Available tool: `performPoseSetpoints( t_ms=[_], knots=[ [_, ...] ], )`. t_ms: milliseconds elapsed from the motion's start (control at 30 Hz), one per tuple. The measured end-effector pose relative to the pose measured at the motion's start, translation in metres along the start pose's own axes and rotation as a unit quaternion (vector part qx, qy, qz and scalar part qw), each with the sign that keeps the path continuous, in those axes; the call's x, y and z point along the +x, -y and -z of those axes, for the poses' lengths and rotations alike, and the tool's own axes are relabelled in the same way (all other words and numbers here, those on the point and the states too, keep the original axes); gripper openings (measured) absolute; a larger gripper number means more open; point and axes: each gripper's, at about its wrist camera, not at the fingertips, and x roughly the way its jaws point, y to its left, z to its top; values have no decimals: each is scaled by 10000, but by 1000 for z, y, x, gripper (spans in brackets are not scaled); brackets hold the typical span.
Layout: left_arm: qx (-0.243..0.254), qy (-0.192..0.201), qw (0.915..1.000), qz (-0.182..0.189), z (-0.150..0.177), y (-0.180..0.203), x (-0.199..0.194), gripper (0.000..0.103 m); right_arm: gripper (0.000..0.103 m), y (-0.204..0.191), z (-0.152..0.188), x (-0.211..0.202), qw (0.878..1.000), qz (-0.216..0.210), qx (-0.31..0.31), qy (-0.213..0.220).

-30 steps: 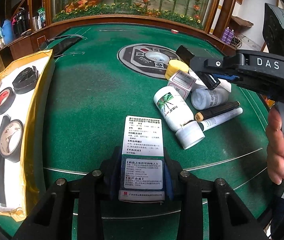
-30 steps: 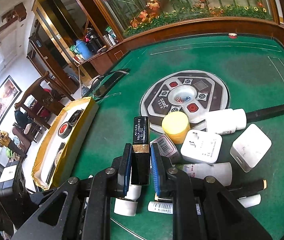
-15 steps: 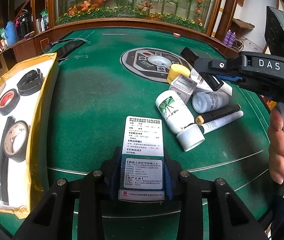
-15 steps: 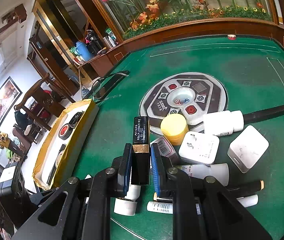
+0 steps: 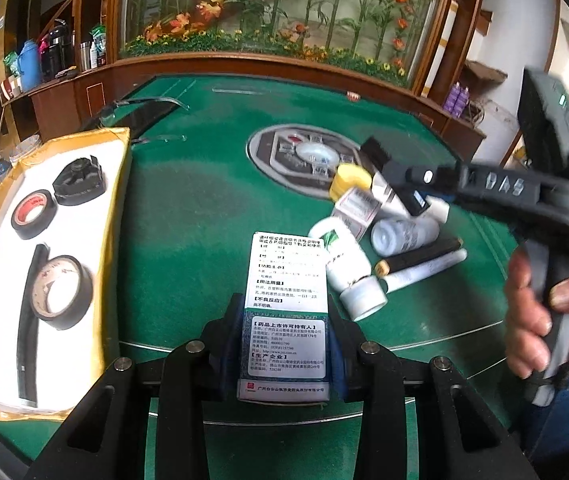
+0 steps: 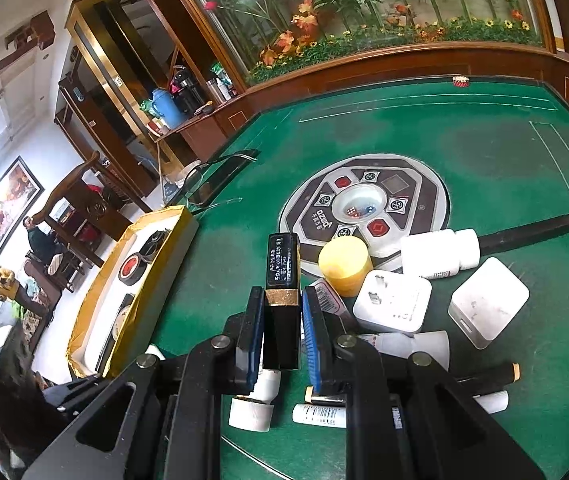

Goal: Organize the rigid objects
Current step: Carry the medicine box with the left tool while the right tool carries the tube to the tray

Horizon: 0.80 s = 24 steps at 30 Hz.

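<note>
Left wrist view: a white and green medicine box [image 5: 286, 320] printed with Chinese text is clamped between the two fingers of the left gripper [image 5: 284, 354], held above the green felt table [image 5: 188, 248]. The round control panel [image 5: 304, 156] set in the middle of the table serves as the landmark. Left of the panel, at the table's edge, a yellow-rimmed tray [image 5: 114, 216] with a white floor is seen; three rolls of black tape and a black strip lie inside it. Just in front of the panel and to its right, a cluster of small items is gathered: a yellow cap [image 5: 350, 178], white bottles [image 5: 344, 264], a dark pen [image 5: 420, 256] and a white tube. Over that cluster the right gripper [image 5: 408, 192] is seen, blurred, with a person's hand [image 5: 544, 320] wrapped round its handle.

Right wrist view: a slim black case with a gold band [image 6: 282, 296] is pinched between the right gripper's [image 6: 282, 334] blue-padded fingers, on the near side of the panel. To the right of the case, two white plug adapters [image 6: 392, 306] and a white bottle pair [image 6: 438, 252] rest on the felt. Under the fingers, what appear to be more bottles and tubes are partly hidden.
</note>
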Motion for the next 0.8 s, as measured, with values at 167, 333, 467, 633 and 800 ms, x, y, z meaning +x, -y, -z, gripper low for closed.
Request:
performPoseSetpoints(
  t_ms=[167,333,467,633,800],
  knots=[
    [-175,233,9996,72,-8,-10,-20,39,18,0,0,0,10000,5,-7,9],
    [-363,520,9980,42,-15,-28,-43,39,18,-1,2,2,10000,16,-47,-12],
    [-497,718,9962,-39,-19,-44,-59,39,18,-6,3,4,9999,-2,-145,-24],
    [-713,915,9931,-162,-21,-71,-74,39,18,-20,5,4,9995,-235,-210,-83],
    [-888,1000,9905,-318,-19,-98,-82,39,18,-36,4,6,9984,-485,-213,-220]
  ],
)
